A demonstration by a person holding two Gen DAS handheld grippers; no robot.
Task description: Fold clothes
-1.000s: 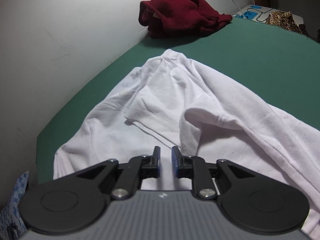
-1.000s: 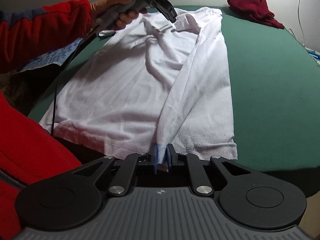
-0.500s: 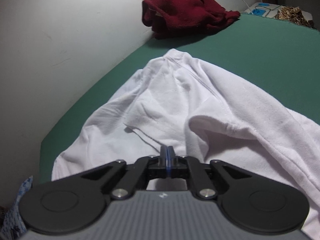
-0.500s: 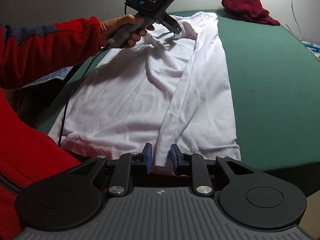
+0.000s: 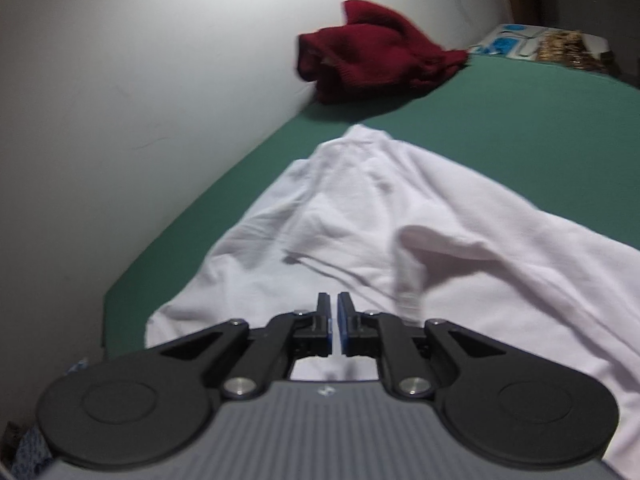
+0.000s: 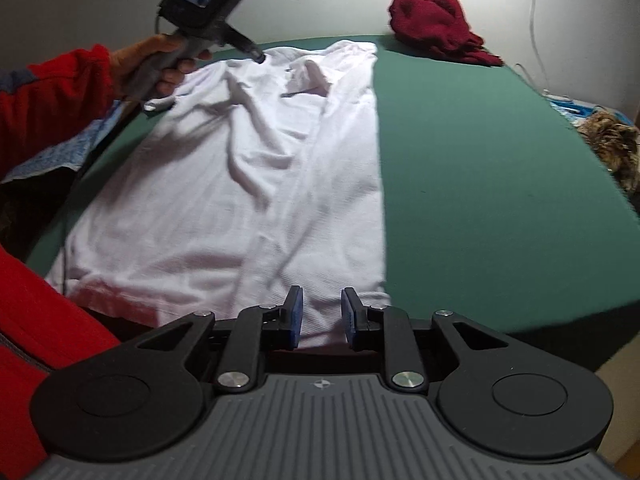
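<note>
A white shirt (image 5: 400,220) (image 6: 240,184) lies spread lengthwise on the green table (image 6: 480,180), its right side folded over toward the middle. My left gripper (image 5: 333,300) hovers above the shirt's upper part with only a thin slit between its fingers and nothing in them. The right wrist view shows that left gripper (image 6: 260,56) lifted near the collar, held by a hand (image 6: 160,68). My right gripper (image 6: 322,296) is open just above the shirt's hem at the near table edge, and its fingers hold no cloth.
A crumpled dark red garment (image 5: 372,52) (image 6: 436,26) lies at the far end against the white wall (image 5: 120,100). A red sleeve (image 6: 52,96) and blue patterned cloth (image 6: 60,152) are at the left. A brown furry item (image 6: 612,140) sits off the table's right edge.
My right gripper has let go of the hem and opened wide. My left gripper closed empty, then lifted up and back from the shirt; a thin slit now shows between its fingers.
</note>
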